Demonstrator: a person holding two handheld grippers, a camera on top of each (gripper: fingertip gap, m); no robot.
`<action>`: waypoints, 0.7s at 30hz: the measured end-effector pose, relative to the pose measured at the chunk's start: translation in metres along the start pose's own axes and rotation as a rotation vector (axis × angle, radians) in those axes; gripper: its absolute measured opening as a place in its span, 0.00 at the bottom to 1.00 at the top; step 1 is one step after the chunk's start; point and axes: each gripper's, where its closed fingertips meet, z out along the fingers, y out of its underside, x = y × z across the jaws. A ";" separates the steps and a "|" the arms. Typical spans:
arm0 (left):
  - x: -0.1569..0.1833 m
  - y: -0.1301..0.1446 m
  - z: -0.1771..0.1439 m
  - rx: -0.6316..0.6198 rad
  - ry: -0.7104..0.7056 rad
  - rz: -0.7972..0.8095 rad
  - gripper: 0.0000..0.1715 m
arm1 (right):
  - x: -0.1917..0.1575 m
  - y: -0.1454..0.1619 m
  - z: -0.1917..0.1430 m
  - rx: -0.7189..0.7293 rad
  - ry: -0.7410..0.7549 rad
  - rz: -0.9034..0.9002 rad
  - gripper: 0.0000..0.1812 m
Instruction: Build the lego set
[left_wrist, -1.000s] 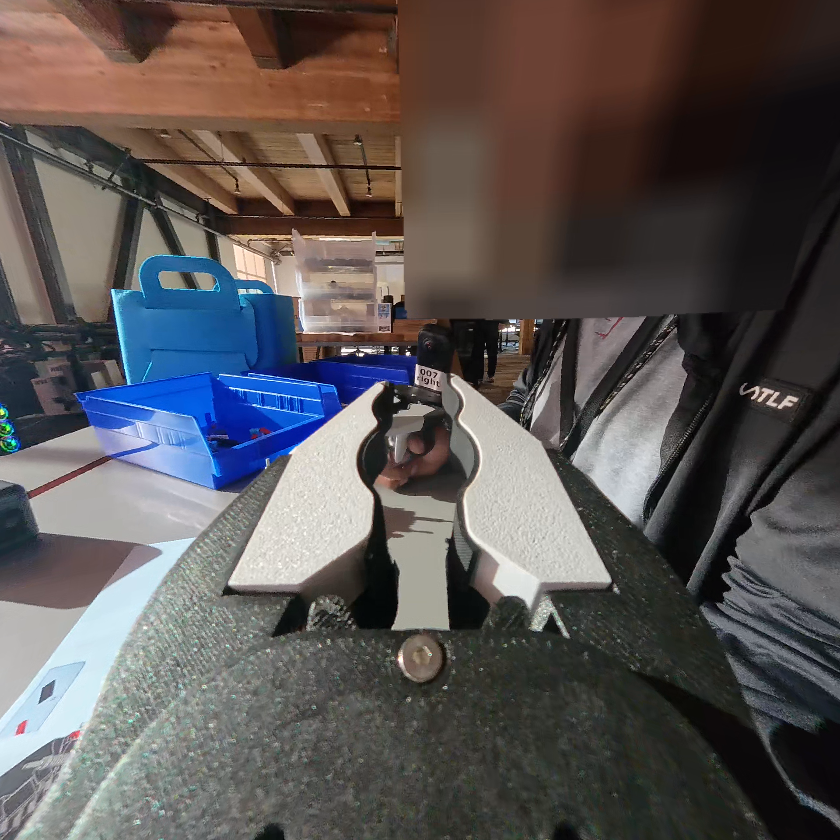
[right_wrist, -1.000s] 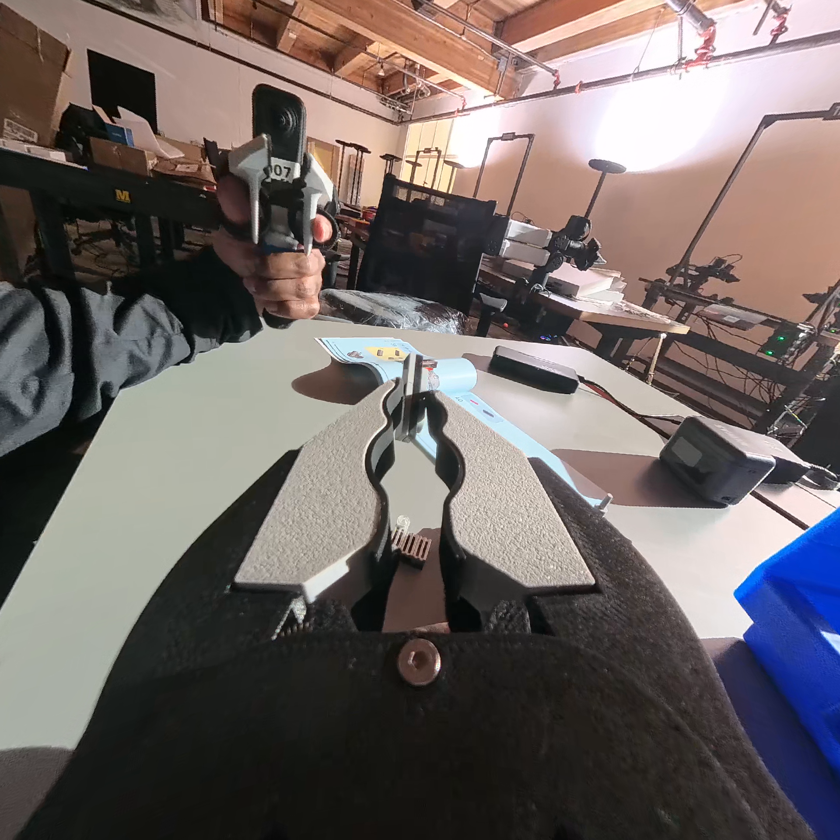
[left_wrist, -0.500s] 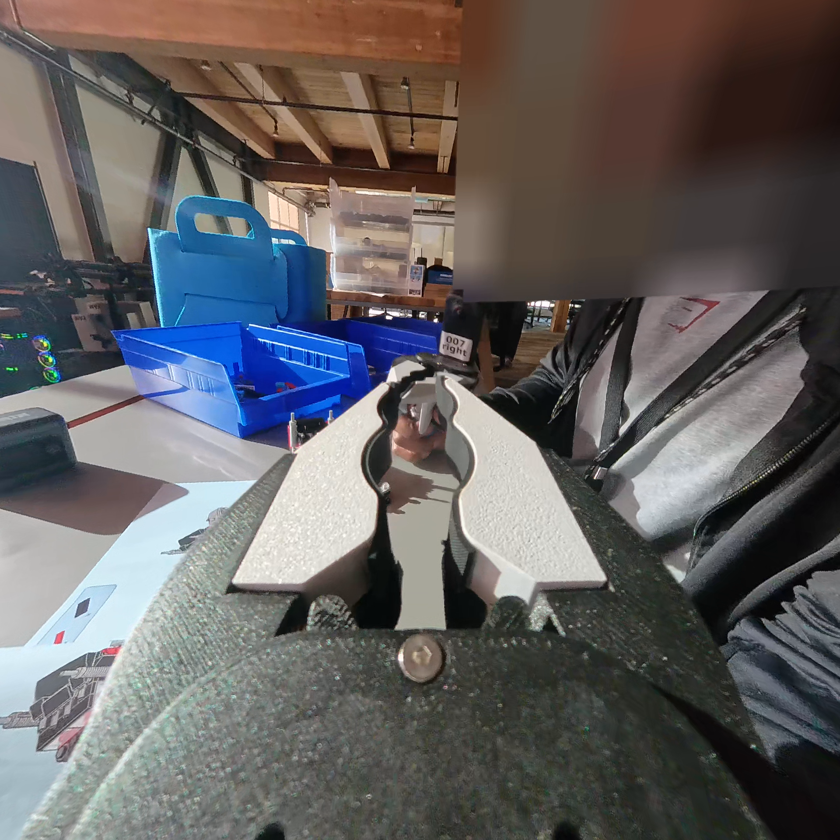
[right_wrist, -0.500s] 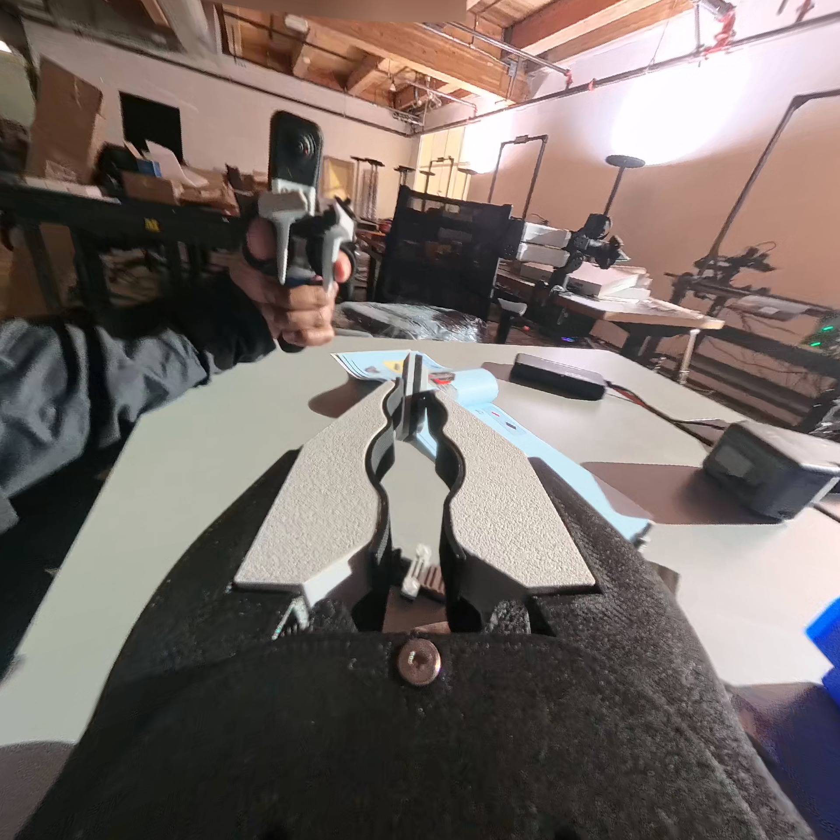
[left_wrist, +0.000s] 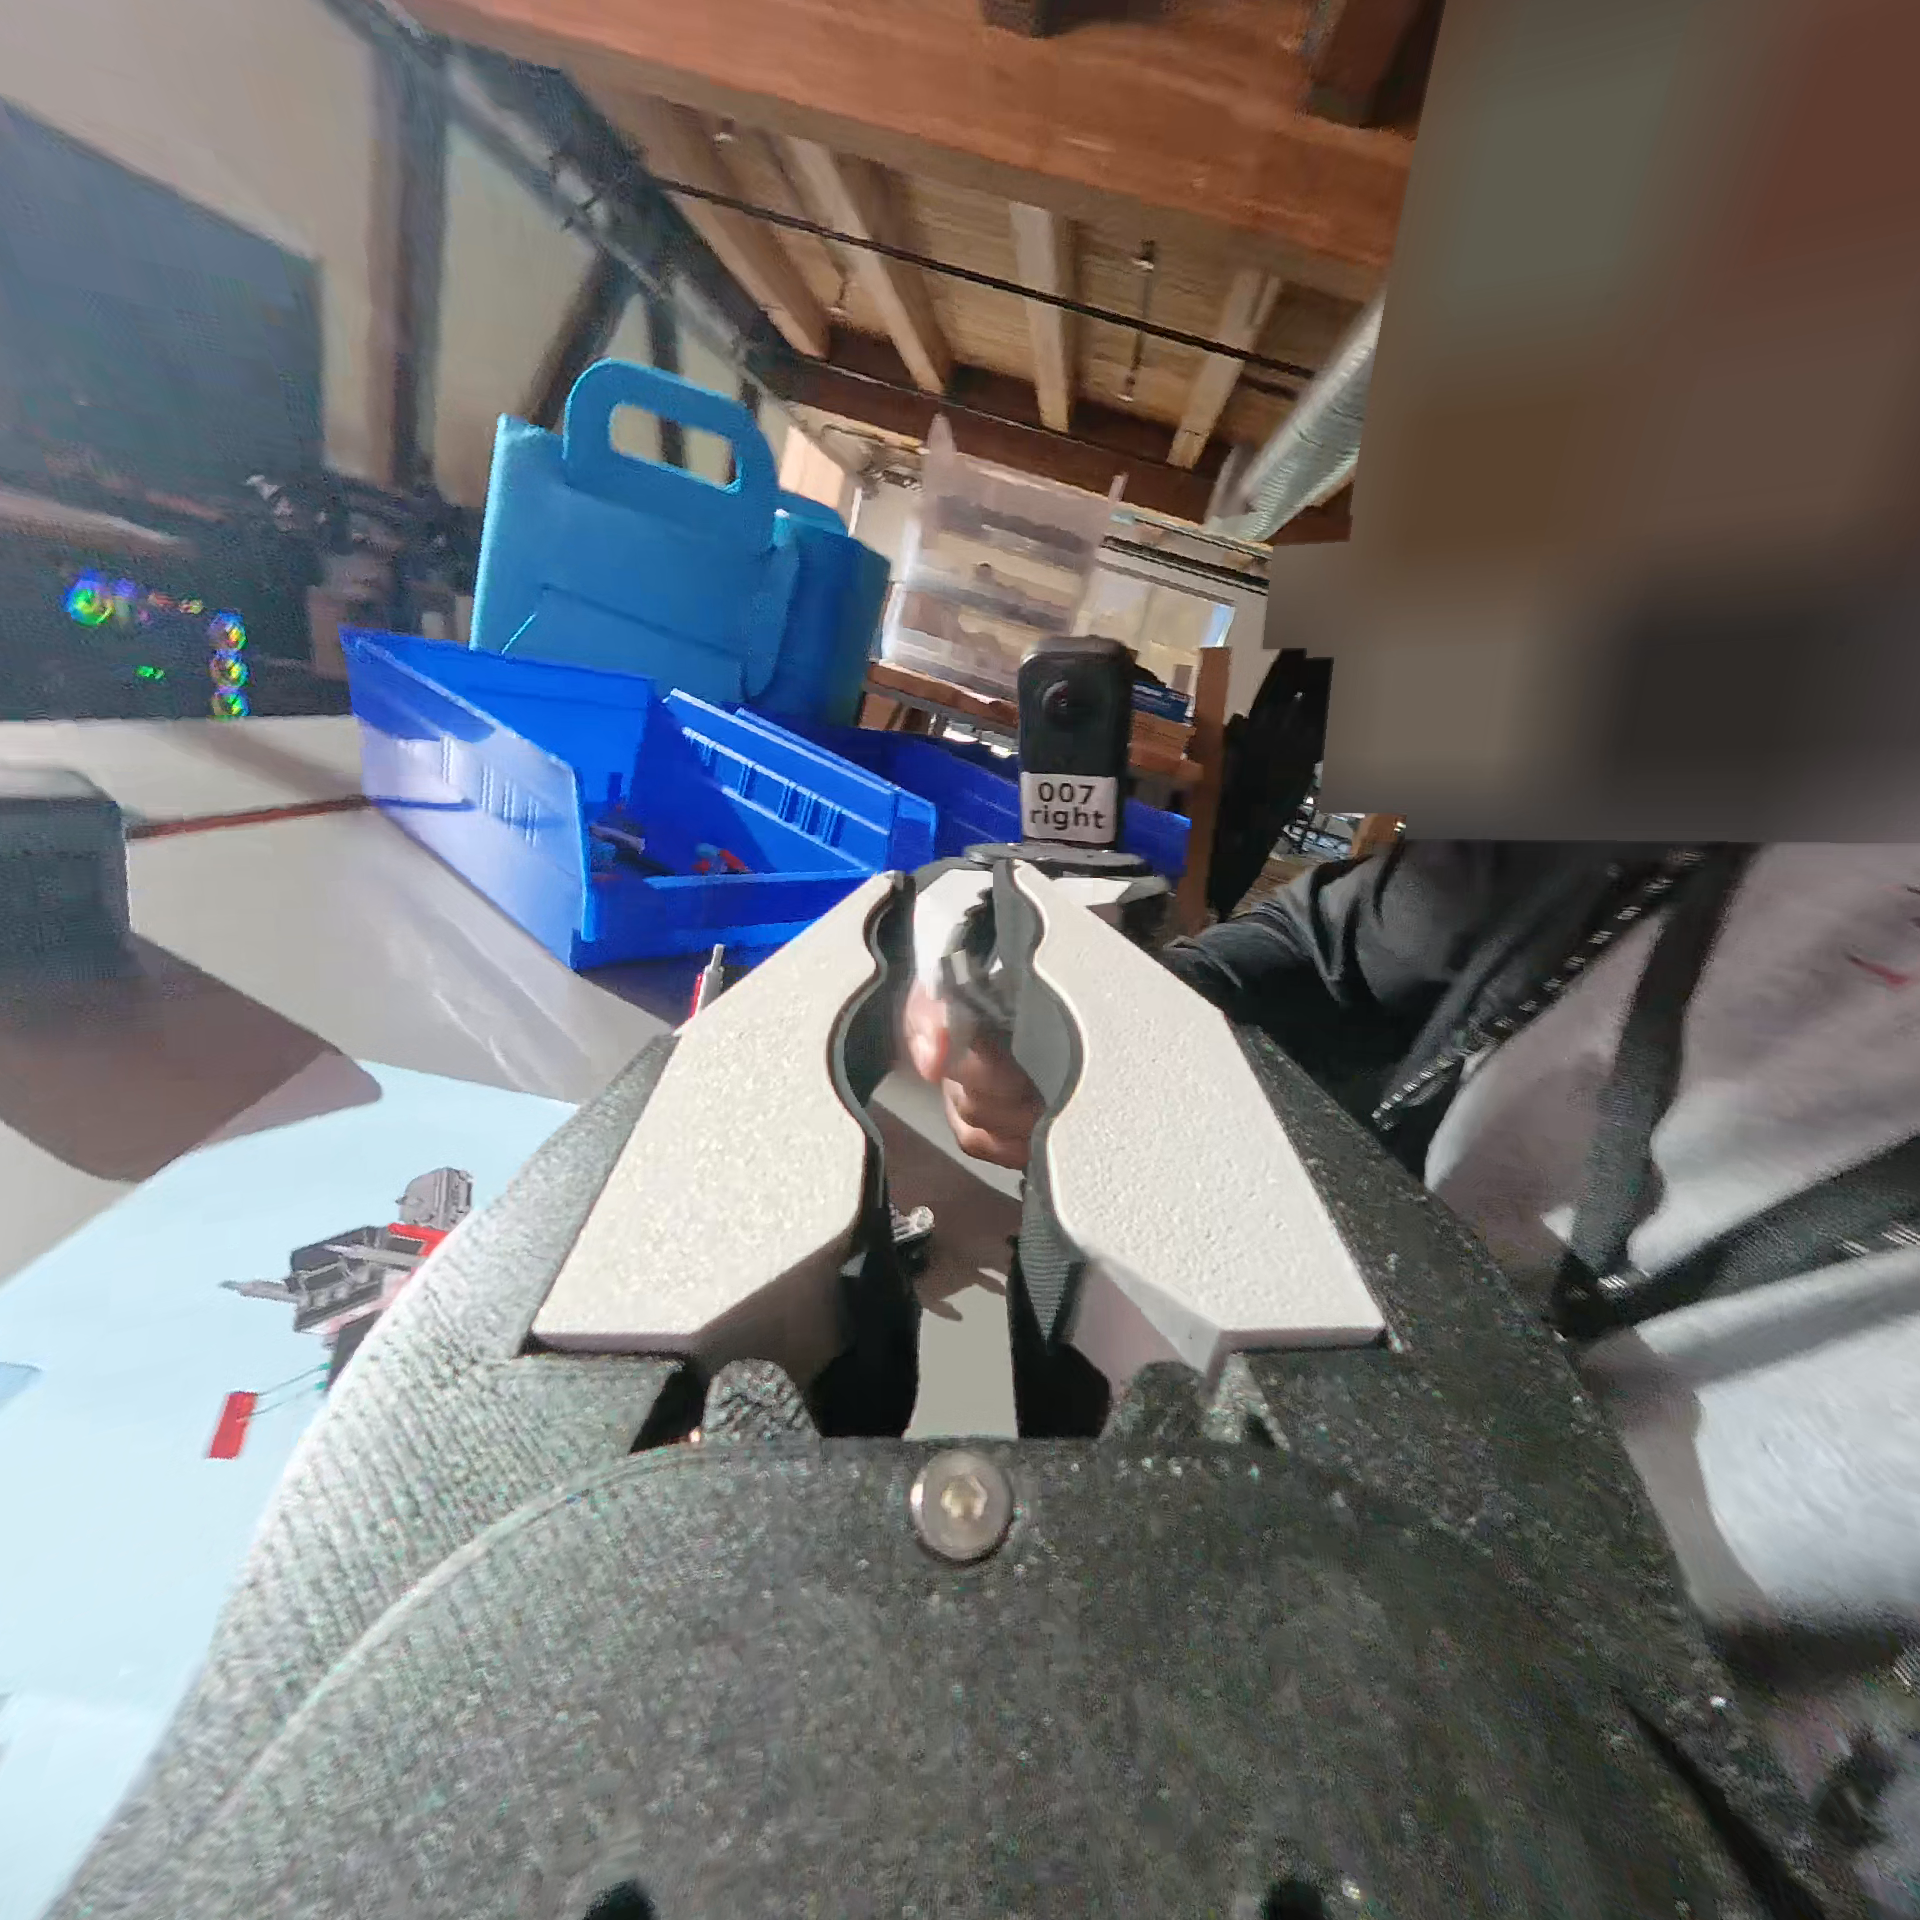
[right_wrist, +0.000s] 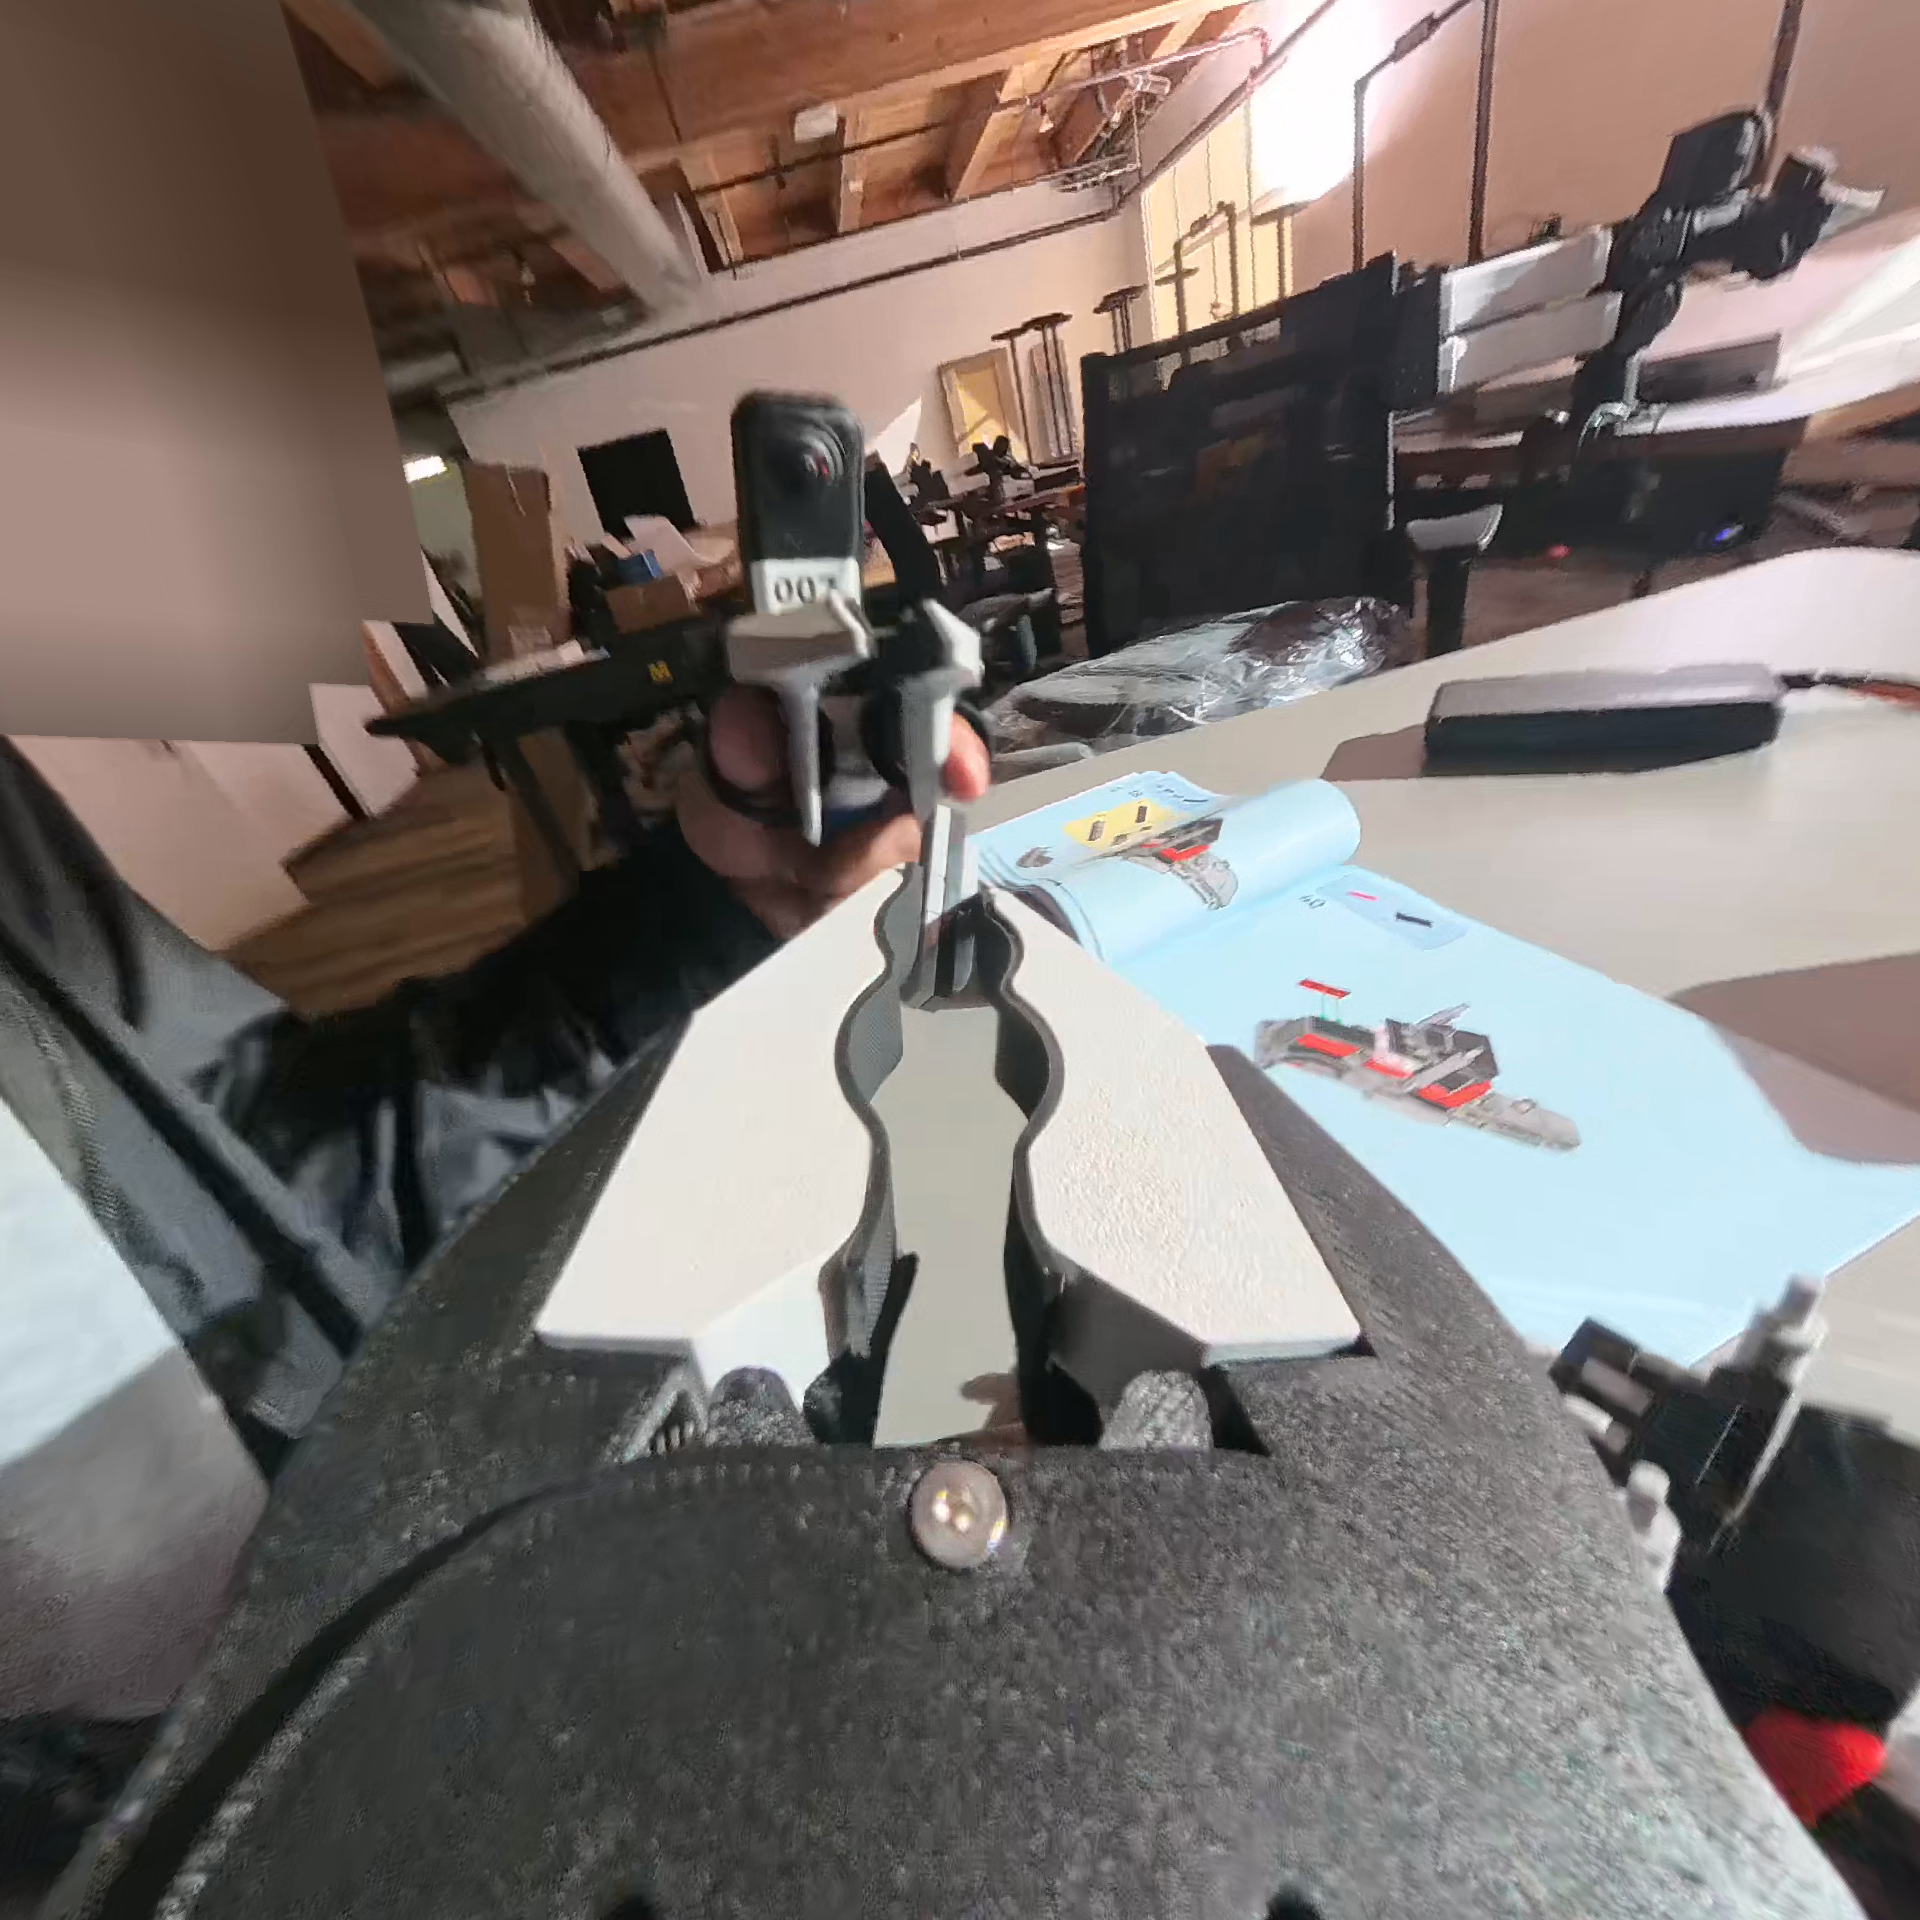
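The right tool (right_wrist: 951, 940) pinches a thin grey-and-black lego piece (right_wrist: 948, 904); the left tool (left_wrist: 997, 894) looks nearly closed, its hold unclear. A partly built model (right_wrist: 1704, 1403) lies on the desk (right_wrist: 1558, 852) beside the open instruction booklet (right_wrist: 1455, 1039), so assembly seems well underway but unfinished.

Grey table (right_wrist: 1558, 862), pale blue booklet (right_wrist: 1455, 1049) lying open on it. Flat black box (right_wrist: 1600, 712) behind booklet, blue bin (left_wrist: 623, 810) off past its far edge, dark lego build (right_wrist: 1704, 1413) sitting right at booklet's near corner.
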 end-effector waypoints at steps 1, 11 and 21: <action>-0.003 0.008 0.011 -0.009 -0.015 -0.011 0.09 | -0.001 0.000 -0.004 0.013 -0.011 0.050 0.06; 0.004 0.051 0.045 -0.190 0.042 -0.105 0.09 | 0.004 0.001 -0.030 0.028 -0.025 0.110 0.06; 0.009 0.060 0.046 -0.220 0.070 -0.179 0.08 | -0.004 0.014 -0.022 -0.021 -0.057 0.153 0.06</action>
